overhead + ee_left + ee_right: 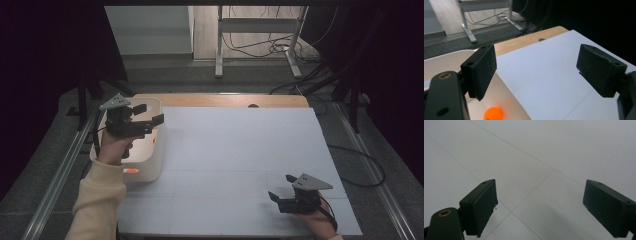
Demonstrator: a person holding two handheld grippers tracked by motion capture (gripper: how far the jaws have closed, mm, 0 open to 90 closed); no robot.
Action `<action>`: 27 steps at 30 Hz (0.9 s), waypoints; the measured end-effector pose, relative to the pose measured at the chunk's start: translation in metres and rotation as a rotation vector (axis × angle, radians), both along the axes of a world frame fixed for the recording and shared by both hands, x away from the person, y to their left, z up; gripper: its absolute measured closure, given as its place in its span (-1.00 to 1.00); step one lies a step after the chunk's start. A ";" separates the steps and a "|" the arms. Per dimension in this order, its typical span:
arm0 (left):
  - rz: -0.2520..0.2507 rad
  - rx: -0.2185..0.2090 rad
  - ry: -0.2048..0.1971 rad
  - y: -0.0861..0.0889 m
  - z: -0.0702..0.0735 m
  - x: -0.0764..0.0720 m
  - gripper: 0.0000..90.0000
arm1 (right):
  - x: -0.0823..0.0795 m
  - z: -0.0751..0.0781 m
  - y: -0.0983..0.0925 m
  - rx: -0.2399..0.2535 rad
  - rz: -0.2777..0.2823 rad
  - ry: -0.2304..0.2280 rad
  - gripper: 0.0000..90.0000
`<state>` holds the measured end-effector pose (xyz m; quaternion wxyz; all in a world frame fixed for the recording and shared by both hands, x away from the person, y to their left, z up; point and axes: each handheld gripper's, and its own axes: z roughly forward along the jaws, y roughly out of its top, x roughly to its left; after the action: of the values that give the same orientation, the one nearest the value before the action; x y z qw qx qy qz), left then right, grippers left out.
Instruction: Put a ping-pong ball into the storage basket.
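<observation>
My left gripper (pixel 149 114) hovers open above the white bin (pixel 150 167) at the table's left edge, nothing between its jaws. In the left gripper view the same gripper (pixel 536 72) looks past the bin's right wall (pixel 506 92), and an orange ball (pixel 493 113) lies on the bin's floor below. An orange glow (pixel 131 170) shows through the bin's front wall in the high view. My right gripper (pixel 281 188) rests low over the white table sheet (pixel 235 150) near the front right, open and empty. In the right gripper view the right gripper (pixel 540 205) faces bare sheet.
Thin seam lines (pixel 524 202) cross the white sheet. A wooden table edge (pixel 225 100) with a small hole runs along the back. Beyond it stand a white metal frame (pixel 257 30) and loose cables (pixel 272 47) on the floor. Dark curtains flank both sides.
</observation>
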<state>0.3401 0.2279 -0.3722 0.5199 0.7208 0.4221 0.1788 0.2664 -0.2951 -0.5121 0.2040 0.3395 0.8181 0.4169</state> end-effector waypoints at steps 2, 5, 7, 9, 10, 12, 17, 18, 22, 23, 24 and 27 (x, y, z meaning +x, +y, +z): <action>-0.011 0.005 -0.002 -0.003 -0.001 -0.002 -0.61 | 0.000 0.000 -0.001 0.005 -0.002 0.002 -0.72; -0.036 0.003 -0.001 -0.006 -0.003 -0.006 -0.59 | 0.000 0.000 -0.001 0.008 -0.002 0.000 -0.72; -0.050 0.003 0.000 -0.008 -0.005 -0.008 -0.59 | 0.000 0.001 0.000 0.000 -0.001 0.000 -0.72; -0.049 0.002 0.000 -0.008 -0.006 -0.009 -0.59 | 0.001 0.000 0.001 0.006 0.004 -0.001 -0.72; -0.050 0.001 0.002 -0.008 -0.007 -0.010 -0.59 | 0.001 0.000 0.002 -0.001 0.006 0.000 -0.72; -0.052 -0.008 0.003 -0.009 -0.009 -0.012 -0.59 | 0.001 0.000 0.003 -0.011 0.007 0.000 -0.72; -0.073 0.008 -0.007 -0.016 -0.011 -0.017 -0.59 | 0.002 0.000 0.003 -0.007 0.007 -0.005 -0.72; -0.085 0.013 -0.009 -0.018 -0.012 -0.019 -0.59 | 0.002 0.000 0.003 -0.011 0.008 -0.004 -0.72; -0.110 0.005 -0.018 -0.025 -0.013 -0.024 -0.59 | 0.004 -0.001 0.006 -0.017 0.014 0.000 -0.72; -0.113 0.004 -0.023 -0.026 -0.013 -0.026 -0.59 | 0.004 -0.001 0.006 -0.018 0.016 0.000 -0.72; -0.114 0.000 -0.026 -0.028 -0.013 -0.027 -0.59 | 0.004 -0.001 0.006 -0.019 0.016 0.000 -0.72; -0.124 -0.013 -0.033 -0.031 -0.014 -0.030 -0.59 | 0.004 -0.001 0.005 -0.019 0.015 0.000 -0.72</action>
<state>0.3104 0.1971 -0.3862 0.5414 0.7391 0.3693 0.1555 0.2707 -0.2896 -0.5127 0.2043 0.3313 0.8246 0.4106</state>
